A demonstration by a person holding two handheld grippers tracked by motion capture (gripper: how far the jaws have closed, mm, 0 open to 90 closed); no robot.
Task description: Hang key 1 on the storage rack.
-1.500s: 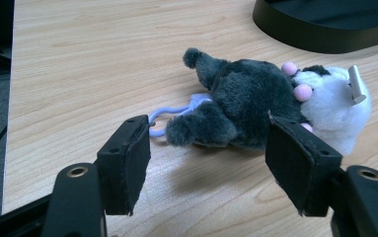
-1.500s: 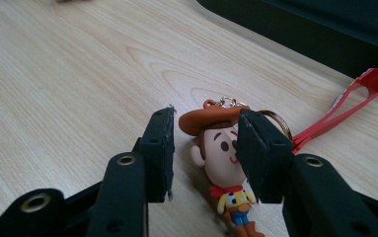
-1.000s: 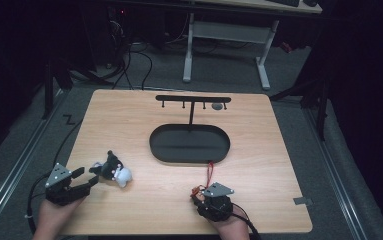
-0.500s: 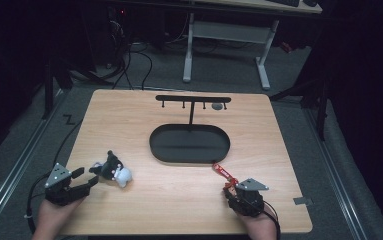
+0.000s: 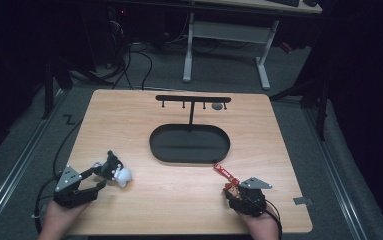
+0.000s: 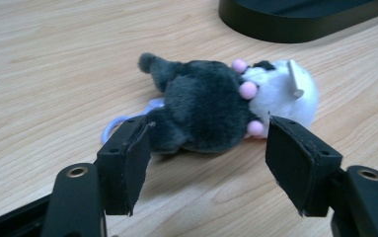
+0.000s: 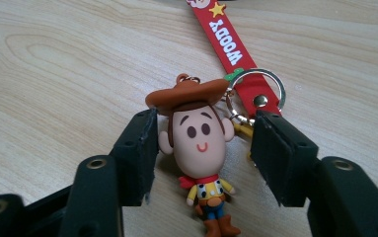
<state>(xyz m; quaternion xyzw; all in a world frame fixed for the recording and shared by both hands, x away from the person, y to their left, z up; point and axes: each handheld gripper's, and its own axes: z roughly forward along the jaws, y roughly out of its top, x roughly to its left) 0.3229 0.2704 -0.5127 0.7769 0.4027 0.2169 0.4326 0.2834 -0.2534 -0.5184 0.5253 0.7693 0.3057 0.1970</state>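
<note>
A person at a wooden table (image 5: pixel 179 200) works two hand-held grippers over two keychains. The right gripper (image 7: pixel 204 148) sits low at the near right edge, its jaws having just been opening; they now stand apart on either side of the cowboy keychain (image 7: pixel 199 143), pads clear of the figure's head, nothing gripped. The left gripper (image 6: pixel 208 148) rests at the near left with its jaws well apart, framing the plush keychain (image 6: pixel 216 103) without pressing on it.

The work appears to be getting the charms onto the black hook rack (image 5: pixel 193 99) that stands at the back of the oval tray (image 5: pixel 189 145). To do that well, the right gripper would best close on the figure's firm head or on the metal ring (image 7: pixel 258 91), keeping the ring free to slip over a peg, not on the floppy strap. The plush should be pinched across its body so its lilac loop (image 6: pixel 115 128) hangs clear.

The cowboy figure lies face up on the wood: brown hat, round pale face, yellow shirt, red neckerchief, joined by a split ring to a red strap (image 7: pixel 226 44) lettered in white. The plush is dark grey and white with pink beads, lying on its side just in front of the tray
</note>
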